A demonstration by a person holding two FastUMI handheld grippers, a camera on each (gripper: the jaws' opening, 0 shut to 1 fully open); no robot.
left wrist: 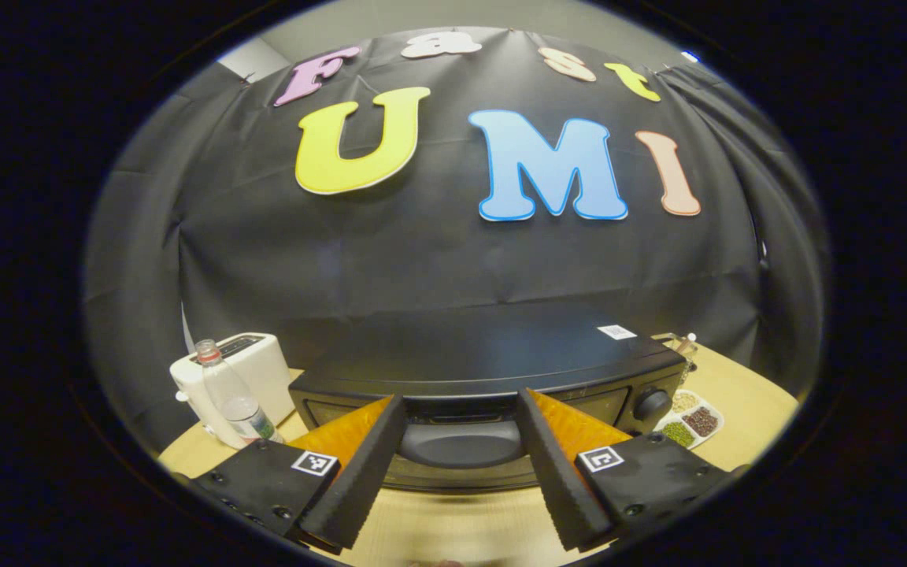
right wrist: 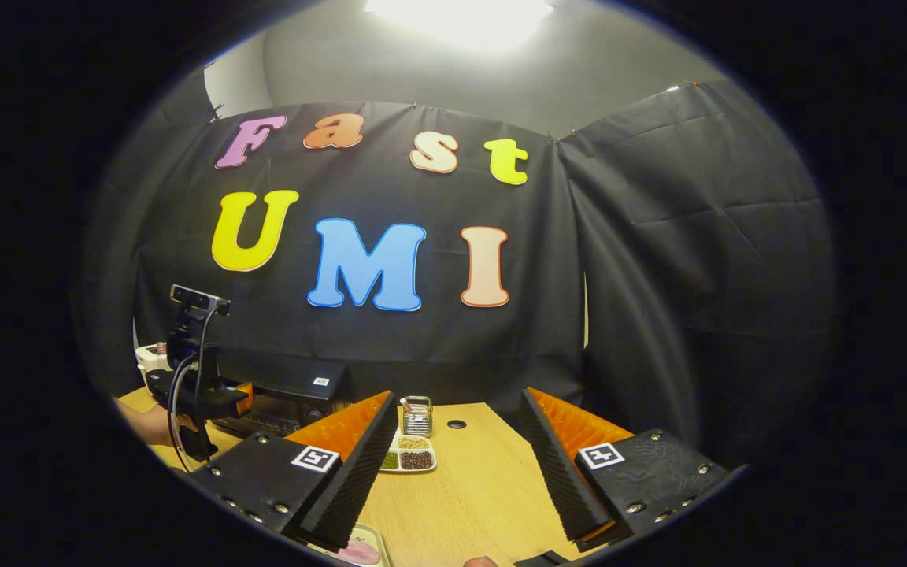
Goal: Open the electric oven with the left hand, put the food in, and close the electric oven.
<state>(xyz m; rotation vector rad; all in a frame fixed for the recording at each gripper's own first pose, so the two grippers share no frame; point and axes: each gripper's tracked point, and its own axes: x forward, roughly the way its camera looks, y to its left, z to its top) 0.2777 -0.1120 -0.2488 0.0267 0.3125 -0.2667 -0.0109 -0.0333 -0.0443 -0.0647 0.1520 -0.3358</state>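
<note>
- Left gripper [left wrist: 460, 441] sits right in front of the electric oven [left wrist: 493, 370], fingers spread wide with nothing between them, one on each side of the oven's door handle [left wrist: 461, 442] but not pressing on it.
- The oven stands on the wooden table [left wrist: 745, 394], door closed, a round knob [left wrist: 650, 404] at the right end of its front.
- Left of the oven in the left gripper view: a white toaster [left wrist: 253, 370], and a clear plastic bottle [left wrist: 231, 392] standing upright in front of it.
- Right of the oven: a white divided tray of beans and grains [left wrist: 690, 423] lying on the table.
- Over to the right gripper view: the right gripper [right wrist: 460, 449] hangs above the table [right wrist: 485, 488] with its fingers wide apart and holding nothing.
- Between those fingers, farther back, the same divided tray [right wrist: 409, 455] shows, with a small wire holder [right wrist: 417, 416] just behind it.
- At the bottom edge, beside the left finger, a pale plate with something pink on it [right wrist: 359, 550] peeks in; what the food is, I cannot tell.
- Far left in this view the left gripper [right wrist: 209, 390] is seen with a hand [right wrist: 150, 425] holding it, up against the front of the oven [right wrist: 296, 394].
</note>
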